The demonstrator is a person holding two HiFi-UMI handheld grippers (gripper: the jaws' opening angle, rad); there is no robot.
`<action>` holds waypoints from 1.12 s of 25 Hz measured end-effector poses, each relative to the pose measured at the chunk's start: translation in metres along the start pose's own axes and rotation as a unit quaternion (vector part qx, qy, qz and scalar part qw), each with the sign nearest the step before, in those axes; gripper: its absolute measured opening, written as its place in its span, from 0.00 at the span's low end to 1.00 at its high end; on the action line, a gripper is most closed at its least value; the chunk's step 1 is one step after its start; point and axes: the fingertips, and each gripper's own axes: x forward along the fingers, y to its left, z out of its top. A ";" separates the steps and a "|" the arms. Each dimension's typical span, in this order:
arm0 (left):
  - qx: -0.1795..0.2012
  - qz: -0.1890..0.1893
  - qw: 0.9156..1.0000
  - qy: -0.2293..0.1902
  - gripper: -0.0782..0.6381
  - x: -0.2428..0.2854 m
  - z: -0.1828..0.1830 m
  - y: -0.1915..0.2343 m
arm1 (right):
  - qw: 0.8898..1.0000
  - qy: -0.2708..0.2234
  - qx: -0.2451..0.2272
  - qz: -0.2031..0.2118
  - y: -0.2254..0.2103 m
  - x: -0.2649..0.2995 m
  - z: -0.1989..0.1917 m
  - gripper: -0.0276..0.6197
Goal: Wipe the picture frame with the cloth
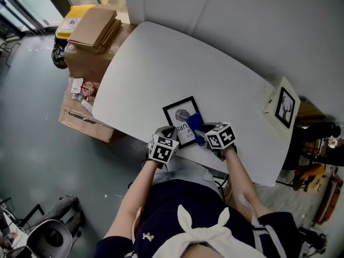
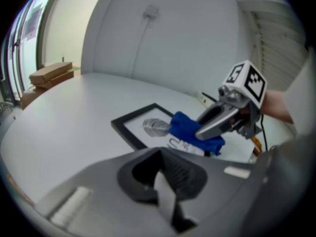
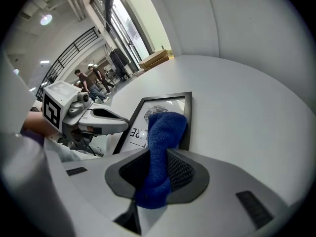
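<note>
Picture frame (image 1: pixel 178 115) at tabletop's (image 1: pixel 161 74) near edge; I see right gripper (image 1: pixel 201 134) clamping cloth (image 1: pixel 194 122) on it, left gripper (image 1: pixel 170 133) closed, empty.

Blue cloth (image 1: pixel 194 124) on black picture frame (image 1: pixel 179 115), right gripper (image 1: pixel 203 134) touching it

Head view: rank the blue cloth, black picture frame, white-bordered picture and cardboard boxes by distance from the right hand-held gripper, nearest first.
1. Blue cloth: clamped in the right hand-held gripper.
2. Black picture frame: flat on the table, just left, under the cloth.
3. White-bordered picture: at the table's right edge.
4. Cardboard boxes: beyond the table's far left corner.
</note>
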 end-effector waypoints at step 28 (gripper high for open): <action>-0.007 0.000 1.000 -0.002 0.11 -0.001 -0.002 0.000 | 0.998 0.013 -0.033 0.060 0.073 0.033 0.003 0.17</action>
